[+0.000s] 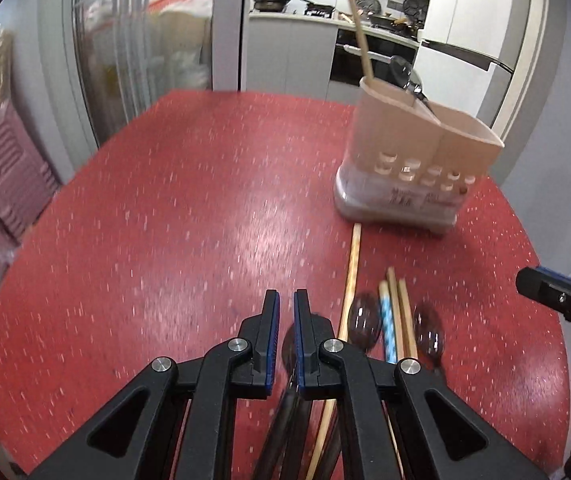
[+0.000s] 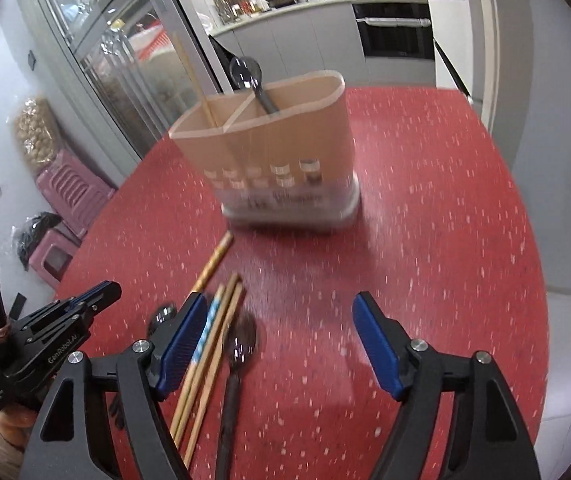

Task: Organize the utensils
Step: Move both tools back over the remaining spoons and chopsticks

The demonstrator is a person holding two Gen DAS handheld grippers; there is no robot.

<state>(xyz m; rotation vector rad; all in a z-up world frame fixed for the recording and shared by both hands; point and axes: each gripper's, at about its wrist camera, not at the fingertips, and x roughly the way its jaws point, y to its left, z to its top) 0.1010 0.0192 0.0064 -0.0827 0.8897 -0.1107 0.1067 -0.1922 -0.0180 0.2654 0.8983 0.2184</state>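
A beige two-compartment utensil holder [image 1: 413, 160] [image 2: 281, 148] stands on the red table, with one chopstick [image 1: 361, 36] and a dark spoon [image 1: 405, 76] in it. Loose chopsticks [image 1: 397, 320] [image 2: 209, 344] and dark spoons [image 1: 361, 324] [image 2: 241, 344] lie in a group in front of the holder. My left gripper [image 1: 286, 300] is nearly shut with a narrow gap, just left of the group; a dark spoon [image 1: 289, 344] lies under its tips. It also shows in the right wrist view [image 2: 97, 292]. My right gripper [image 2: 281, 312] is wide open above the spoons and chopsticks, holding nothing.
The red speckled table [image 1: 173, 208] [image 2: 425, 200] has rounded edges. Pink stools [image 1: 1, 184] [image 2: 69, 200] stand on the floor to the left. A glass cabinet [image 1: 133, 40] and kitchen counter with pans [image 1: 305, 8] are behind.
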